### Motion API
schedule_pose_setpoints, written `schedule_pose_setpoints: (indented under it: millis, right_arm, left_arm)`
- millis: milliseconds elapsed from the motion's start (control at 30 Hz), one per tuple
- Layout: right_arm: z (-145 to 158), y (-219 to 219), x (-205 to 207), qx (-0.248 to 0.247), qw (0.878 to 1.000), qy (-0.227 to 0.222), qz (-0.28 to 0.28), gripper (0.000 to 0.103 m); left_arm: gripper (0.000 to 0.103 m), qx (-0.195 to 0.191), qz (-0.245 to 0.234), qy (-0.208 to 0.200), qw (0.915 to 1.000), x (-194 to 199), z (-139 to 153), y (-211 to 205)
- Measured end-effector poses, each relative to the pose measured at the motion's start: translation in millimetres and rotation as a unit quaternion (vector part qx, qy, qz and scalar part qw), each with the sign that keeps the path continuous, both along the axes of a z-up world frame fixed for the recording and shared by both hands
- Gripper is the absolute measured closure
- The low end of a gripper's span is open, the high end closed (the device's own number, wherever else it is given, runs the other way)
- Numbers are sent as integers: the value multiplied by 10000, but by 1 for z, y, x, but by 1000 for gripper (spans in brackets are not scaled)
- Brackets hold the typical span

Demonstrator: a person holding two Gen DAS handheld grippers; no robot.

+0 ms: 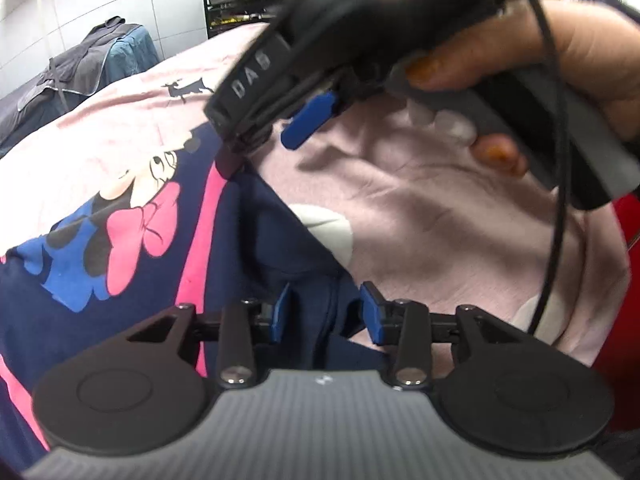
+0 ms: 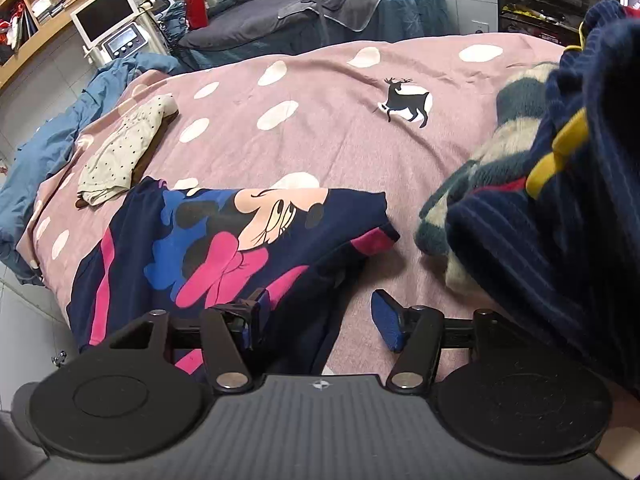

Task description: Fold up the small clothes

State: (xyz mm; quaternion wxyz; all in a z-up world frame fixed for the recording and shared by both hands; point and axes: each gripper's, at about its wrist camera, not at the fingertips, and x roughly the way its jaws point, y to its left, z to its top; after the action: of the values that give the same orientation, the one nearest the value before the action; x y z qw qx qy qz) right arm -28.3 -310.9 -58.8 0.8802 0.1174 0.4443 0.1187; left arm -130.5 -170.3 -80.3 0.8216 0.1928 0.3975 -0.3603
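Note:
A navy garment with a cartoon mouse print and pink stripes (image 2: pixel 224 248) lies partly folded on the pink spotted bedspread (image 2: pixel 320 128); it also shows in the left wrist view (image 1: pixel 120 240). My left gripper (image 1: pixel 326 312) is open, low over the garment's navy edge, with cloth between the blue pads but not pinched. My right gripper (image 2: pixel 316 316) is open over the garment's near edge; its left pad is partly hidden by the cloth. In the left wrist view the right gripper (image 1: pixel 272 136) hangs above the garment, held by a hand.
A folded cream dotted garment (image 2: pixel 124 148) lies at the bed's far left. A pile of navy and fuzzy clothes (image 2: pixel 540 200) sits at the right. A blue cloth (image 2: pixel 60 120) hangs off the left edge. Beyond stand a covered bench (image 2: pixel 360 4), a monitor device (image 2: pixel 108 20) and shelves.

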Motion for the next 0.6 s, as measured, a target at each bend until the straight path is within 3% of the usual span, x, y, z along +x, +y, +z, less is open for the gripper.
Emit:
schedule_pose_setpoints:
  millis: [167,300,333,433,500,533,600]
  right_arm:
    - [-3,1,10,134,9999,-16,55,8]
    - [-15,6,23,15,9998,202,26,8]
    - [-21,6,26,21,9997,237,-8,8]
    - [-30,5,32,247,9996,93,-88,9]
    - [-31,5,35,294,9993,-36,-215,43]
    - [-31,6,37,319,9993,-79,-205,69]
    - [-29,8,36,341,9991,-133,-208,81]
  left_arm:
    - [63,312,-157,-319,9989,-6,2,-18]
    - [69,-19,25,3,10000,6,-1,1]
    - [76,-135,113,100,9998,9,0,6]
    - [79,-383,201,309,9986,16,1,15]
    - [80,-505,231,407,9976,19,1,19]
    - [83,-589,260,470,9968,20,2,22]
    - [88,-771,321,566,9949,24,4,30]
